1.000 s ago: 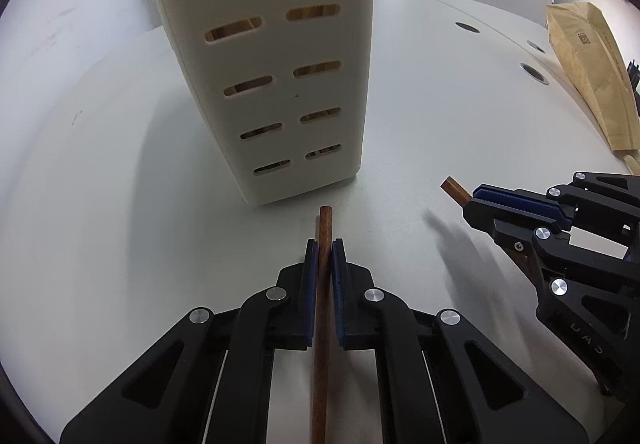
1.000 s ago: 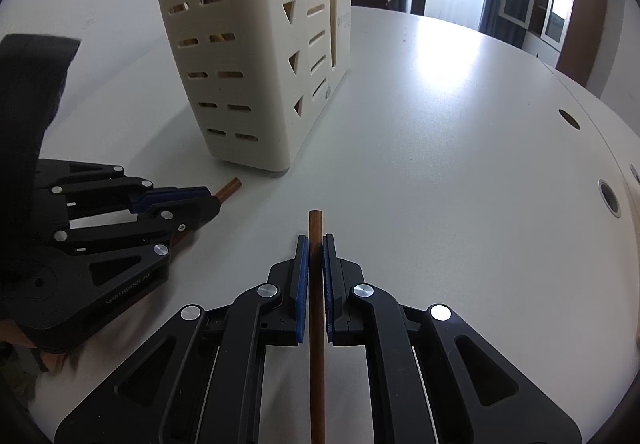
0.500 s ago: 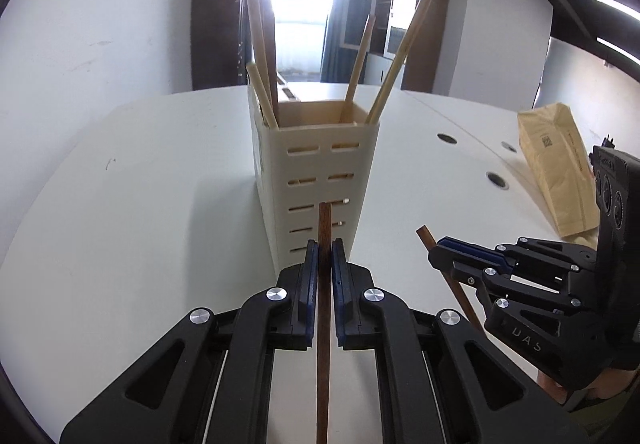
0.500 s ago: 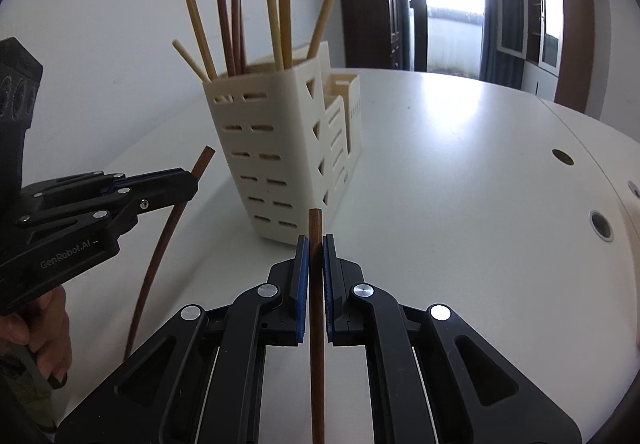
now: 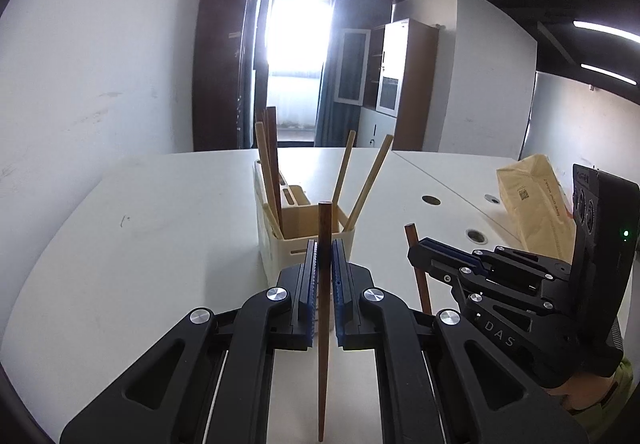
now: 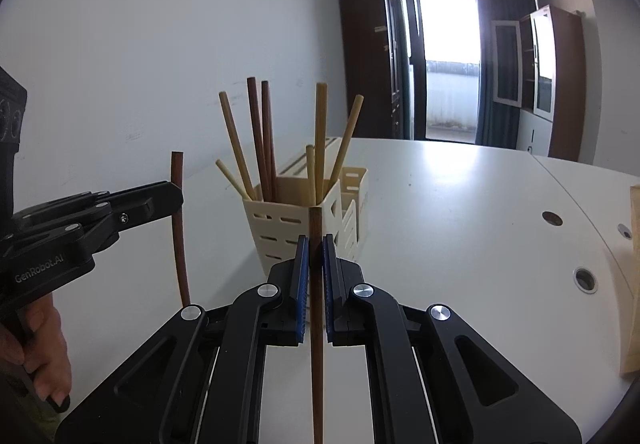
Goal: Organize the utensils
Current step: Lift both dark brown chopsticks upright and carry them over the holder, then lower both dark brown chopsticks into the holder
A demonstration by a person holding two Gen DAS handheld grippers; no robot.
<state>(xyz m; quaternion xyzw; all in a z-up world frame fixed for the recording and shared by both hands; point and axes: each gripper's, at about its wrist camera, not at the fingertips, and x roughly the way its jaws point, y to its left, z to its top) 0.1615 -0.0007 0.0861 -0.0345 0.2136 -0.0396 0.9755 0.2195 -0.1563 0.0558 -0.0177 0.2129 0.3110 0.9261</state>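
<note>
Both sets of tongs are up off the worktop (image 6: 460, 204) and each is loaded: the left tongs (image 5: 325, 264) are clenched on a dark brown chopstick (image 5: 324, 316), and the right tongs (image 6: 316, 260) are clamped on a second dark chopstick (image 6: 316, 324), each stick running straight back between the blue ribbed pads and poking out a little past the tips. Just beyond them stands the cream utensil holder (image 6: 288, 232), a slotted plastic caddy with stepped compartments behind it, already bristling with sticks, pale bamboo ones (image 6: 320, 140) leaning out at angles and a pair of dark ones (image 6: 264, 140) standing nearly upright. The step in hand looks like carrying these two over the rim and dropping them in. To do that well, I'd say each stick wants to be tipped close to vertical, its lower end brought over an open patch of the front compartment, clear of the leaning bamboo, then lowered before the tongs let go, one side at a time so the two tools don't crowd each other. These are thin, smooth, round rods gripped near the top, so they could pivot in the pads if nudged against the rim. The holder looks light and hard, so a sideways knock might shift it on the glossy white worktop. Off to the far right lies a brown paper package (image 5: 536, 204), well apart from the action.
</note>
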